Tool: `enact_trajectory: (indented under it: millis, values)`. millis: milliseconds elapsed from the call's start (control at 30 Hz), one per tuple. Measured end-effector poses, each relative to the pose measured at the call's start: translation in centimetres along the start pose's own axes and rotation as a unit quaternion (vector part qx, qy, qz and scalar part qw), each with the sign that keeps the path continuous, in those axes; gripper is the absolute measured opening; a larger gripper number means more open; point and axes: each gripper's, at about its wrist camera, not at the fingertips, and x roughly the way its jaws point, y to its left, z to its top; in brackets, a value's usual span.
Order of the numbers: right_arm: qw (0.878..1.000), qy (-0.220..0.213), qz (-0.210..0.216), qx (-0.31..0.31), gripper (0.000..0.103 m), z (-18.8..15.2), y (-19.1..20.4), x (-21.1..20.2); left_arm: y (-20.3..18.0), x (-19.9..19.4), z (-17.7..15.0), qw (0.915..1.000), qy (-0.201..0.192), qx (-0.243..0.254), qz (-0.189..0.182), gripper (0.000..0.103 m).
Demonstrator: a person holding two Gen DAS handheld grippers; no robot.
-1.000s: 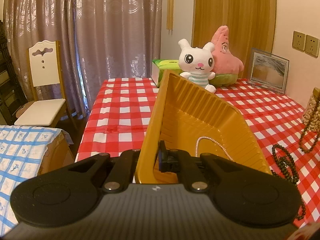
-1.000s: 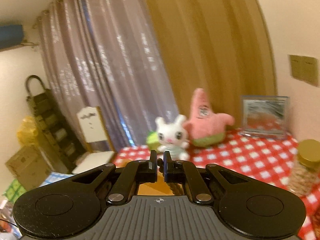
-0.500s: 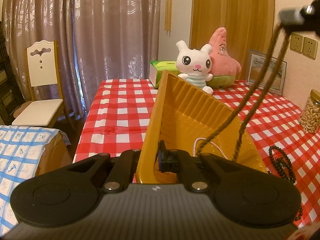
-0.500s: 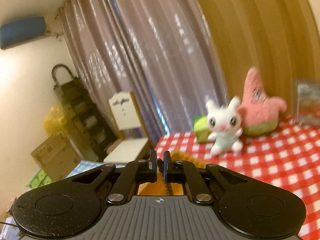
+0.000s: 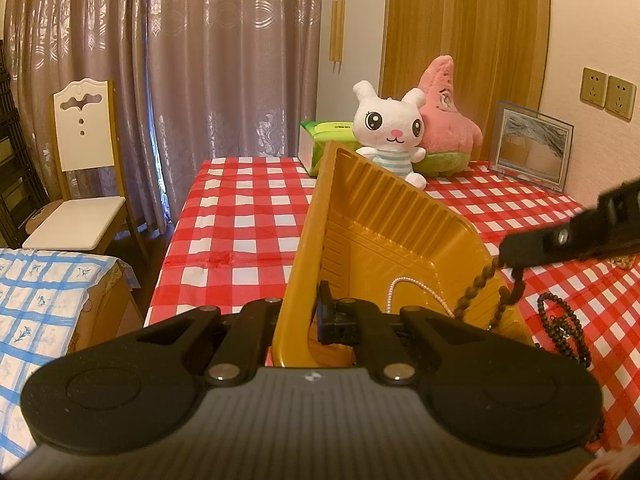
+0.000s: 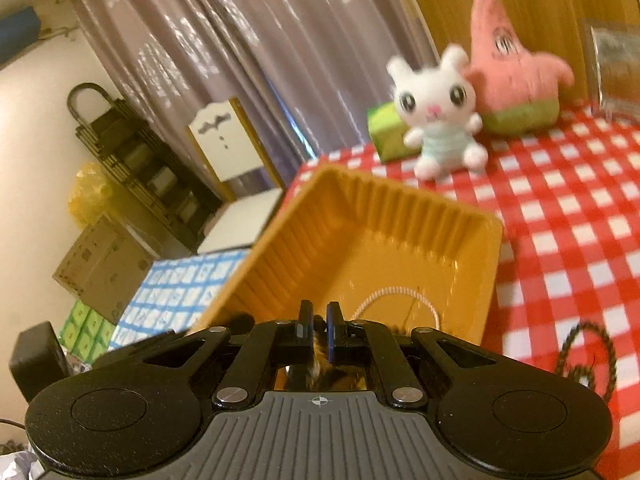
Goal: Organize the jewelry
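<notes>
On my left, the left gripper [image 5: 298, 316] has its jaws clamped on the near wall of the yellow tray [image 5: 384, 216], holding it tipped up over the red-checked bench [image 5: 240, 216]. The tray looks thin, light and ribbed; I judge it will flex if squeezed anywhere but the rim, so the rim wall is the right place to hold it. That hand points a little downward, its body low at the bench's near edge.

Inside the tray lies a fine white bead chain [image 5: 416, 292], slack and easily tangled.

Further right, the brown bead necklace [image 5: 478, 284] hangs from the right gripper [image 6: 318, 328], whose jaws are pinched together on the strand. It is limp and swings freely, draping over the tray's right wall with its lower loop reaching inside. I reckon it is light but slippery bead to bead, so a pinch across the cord holds better than one on a single bead. The right hand comes in from the side, angled downward above the tray's right rim.

At the far right a dark bead string [image 5: 564, 328] lies loose on the bench, just beside the tray.
</notes>
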Motion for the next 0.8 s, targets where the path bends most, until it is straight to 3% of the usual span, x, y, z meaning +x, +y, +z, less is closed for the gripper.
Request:
enact_trajectory:
  millis: [133,200,267,533,800]
  values:
    - [1.000,0.026,-0.015,-0.003,0.013,-0.4,-0.3,0.6,0.0,0.0,0.0,1.0000,0.001,-0.001,0.000,0.005]
    - [0.999,0.028,-0.020,0.002,0.040,-0.7,-0.6,0.4,0.1,0.1,0.0,1.0000,0.001,-0.001,0.001,0.005]
    - [1.000,0.021,-0.019,0.007,0.050,-1.0,-0.8,0.0,0.1,0.1,0.0,1.0000,0.002,-0.003,0.001,0.005]
    - [0.998,0.013,-0.049,0.025,0.052,-2.1,-2.4,-3.0,0.1,0.2,0.0,1.0000,0.002,-0.003,0.003,0.005]
    - [0.992,0.005,-0.116,0.050,0.056,-4.7,-6.2,-7.6,0.2,0.2,0.0,1.0000,0.003,-0.004,0.006,0.005]
